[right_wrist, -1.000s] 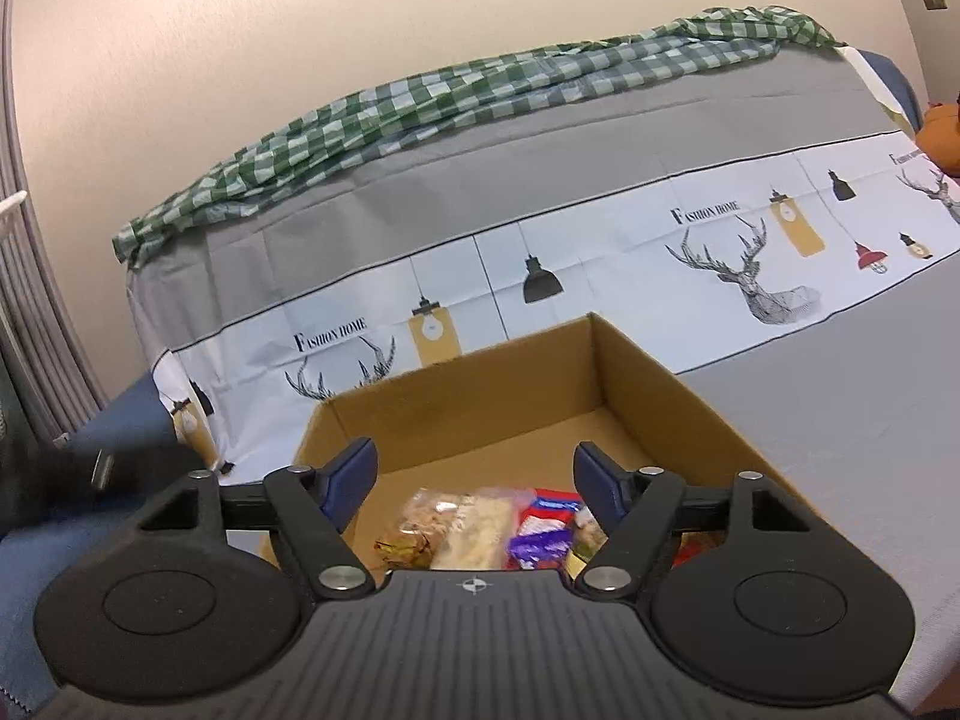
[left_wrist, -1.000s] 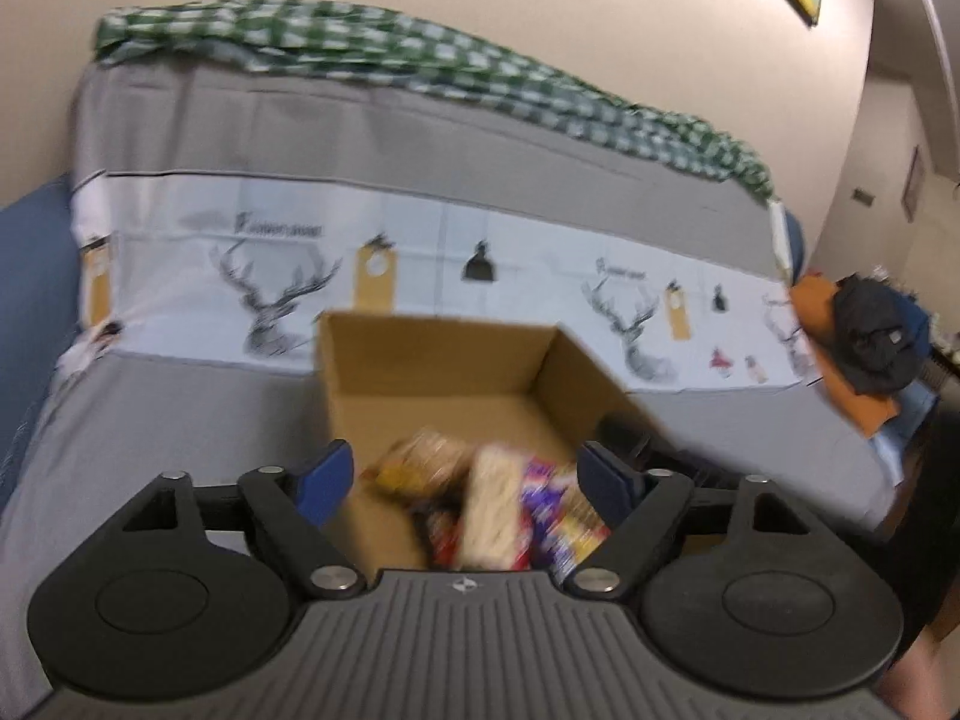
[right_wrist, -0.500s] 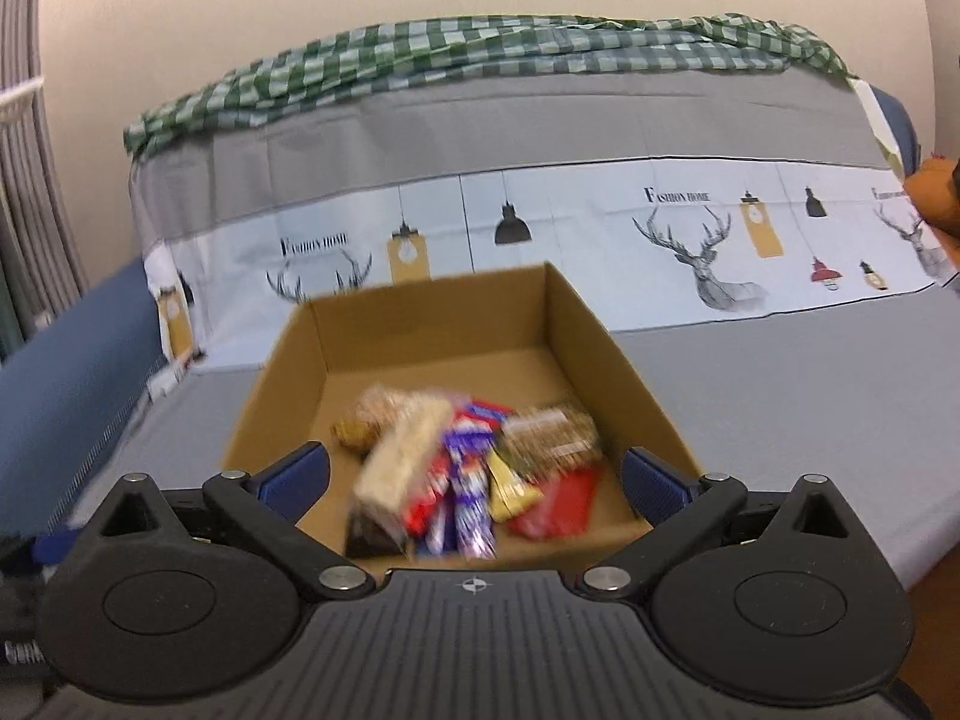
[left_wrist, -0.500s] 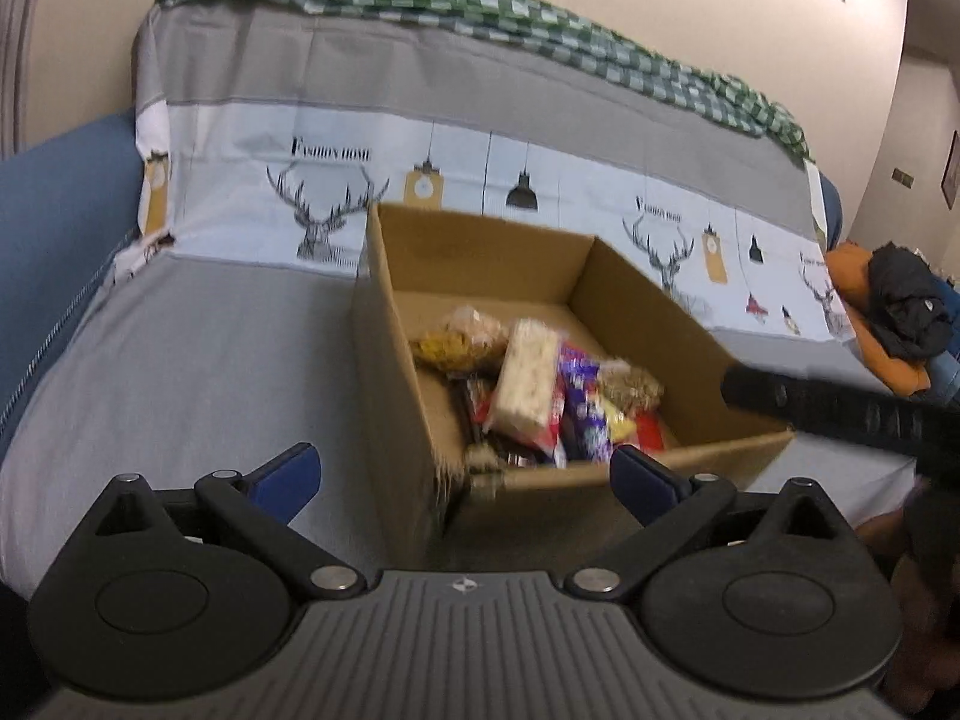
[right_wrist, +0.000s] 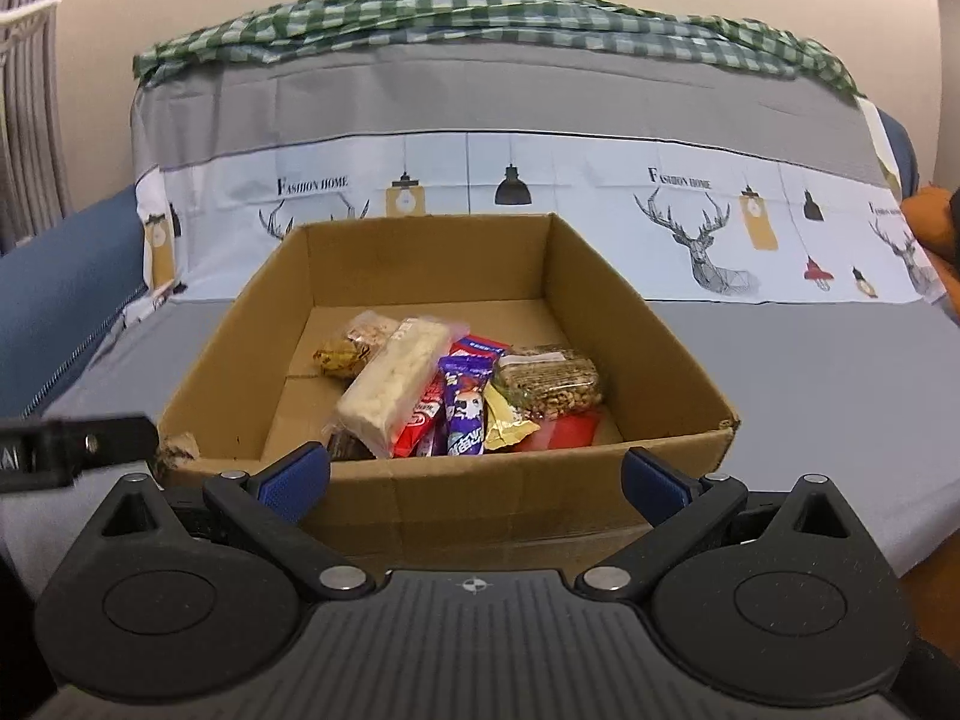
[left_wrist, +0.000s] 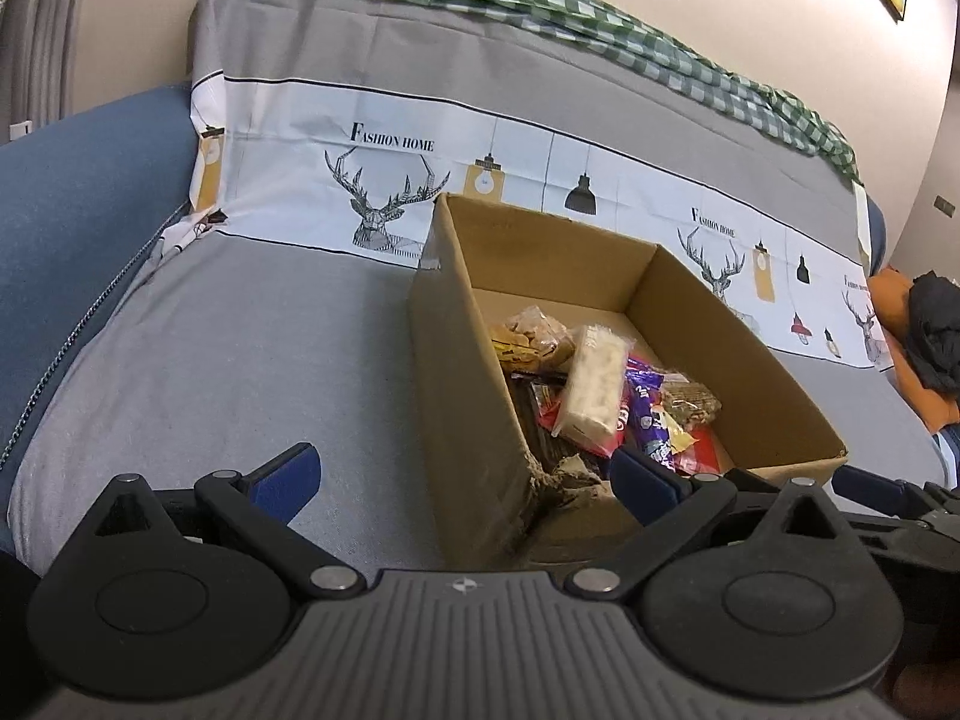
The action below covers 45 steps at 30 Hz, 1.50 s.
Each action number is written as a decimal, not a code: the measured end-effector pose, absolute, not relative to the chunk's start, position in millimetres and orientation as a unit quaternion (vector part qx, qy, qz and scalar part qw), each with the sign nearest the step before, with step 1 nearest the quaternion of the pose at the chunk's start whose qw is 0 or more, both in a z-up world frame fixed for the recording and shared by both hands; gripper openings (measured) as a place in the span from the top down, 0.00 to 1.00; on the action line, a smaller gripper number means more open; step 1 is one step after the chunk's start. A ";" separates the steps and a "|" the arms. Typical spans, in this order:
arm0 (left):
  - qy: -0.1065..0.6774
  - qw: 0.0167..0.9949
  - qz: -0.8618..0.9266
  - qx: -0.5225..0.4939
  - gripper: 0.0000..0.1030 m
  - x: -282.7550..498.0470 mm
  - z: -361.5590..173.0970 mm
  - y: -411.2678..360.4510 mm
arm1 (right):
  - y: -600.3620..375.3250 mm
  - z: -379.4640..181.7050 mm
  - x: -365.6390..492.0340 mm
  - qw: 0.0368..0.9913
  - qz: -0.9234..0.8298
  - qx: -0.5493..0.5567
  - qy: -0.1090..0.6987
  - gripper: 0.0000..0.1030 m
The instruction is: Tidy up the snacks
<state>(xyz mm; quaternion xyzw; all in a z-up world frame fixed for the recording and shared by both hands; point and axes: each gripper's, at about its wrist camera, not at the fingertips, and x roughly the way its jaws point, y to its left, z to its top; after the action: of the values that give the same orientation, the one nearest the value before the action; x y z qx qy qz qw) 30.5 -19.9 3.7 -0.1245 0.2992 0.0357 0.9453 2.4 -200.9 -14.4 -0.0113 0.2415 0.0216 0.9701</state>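
Observation:
An open cardboard box [right_wrist: 660,354] sits on a grey sofa seat and holds a pile of snack packets [right_wrist: 456,396]: a white rice bar [right_wrist: 393,387], a purple bar [right_wrist: 465,414], a nut bar [right_wrist: 549,381], red and yellow wrappers. The box also shows in the left wrist view [left_wrist: 462,396] with the white bar [left_wrist: 594,384] on top. My left gripper [left_wrist: 462,474] is open and empty at the box's torn front-left corner. My right gripper [right_wrist: 474,483] is open and empty just before the box's front wall.
The sofa [right_wrist: 810,372] has a grey cover with deer prints and a green checked cloth [right_wrist: 480,18] on its back. A blue armrest [left_wrist: 72,210] is at the left. Orange and dark clothes [left_wrist: 924,336] lie at the right end.
Both grippers have pulled back and risen from inside the box to its front edge. Their jaws have opened wider. The snacks lie where they were.

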 end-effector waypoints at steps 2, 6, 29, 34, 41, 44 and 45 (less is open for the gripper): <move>0.302 0.944 0.034 -0.125 0.00 31.8 2.9 -19.5 | -197.2 -15.2 2.9 0.970 0.029 -0.019 0.239 0.01; 0.303 0.945 0.026 -0.120 0.00 34.5 1.6 -24.6 | -193.9 -16.1 5.1 0.970 0.034 -0.028 0.238 0.01; 0.285 0.952 0.017 -0.110 0.00 33.9 -0.5 -32.8 | -197.7 -16.5 9.7 0.972 0.029 -0.014 0.233 0.01; 0.284 0.952 0.017 -0.110 0.00 33.6 0.4 -32.3 | -198.0 -16.5 9.9 0.972 0.030 -0.014 0.234 0.01; 0.280 0.954 0.016 -0.108 0.00 33.1 1.7 -32.5 | -197.8 -16.4 10.1 0.972 0.030 -0.015 0.234 0.01; 0.279 0.954 0.016 -0.108 0.00 33.1 1.8 -33.0 | -197.9 -16.5 9.9 0.972 0.030 -0.014 0.233 0.01; 0.279 0.954 0.016 -0.108 0.00 33.1 1.7 -33.2 | -197.9 -16.5 9.9 0.972 0.030 -0.015 0.233 0.01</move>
<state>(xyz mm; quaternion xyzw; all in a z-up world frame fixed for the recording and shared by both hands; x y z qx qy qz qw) 33.1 -33.2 1.7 -0.1082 0.2790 0.0158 0.9540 9.9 -197.9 -16.5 -0.0145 0.2334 0.0298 0.9718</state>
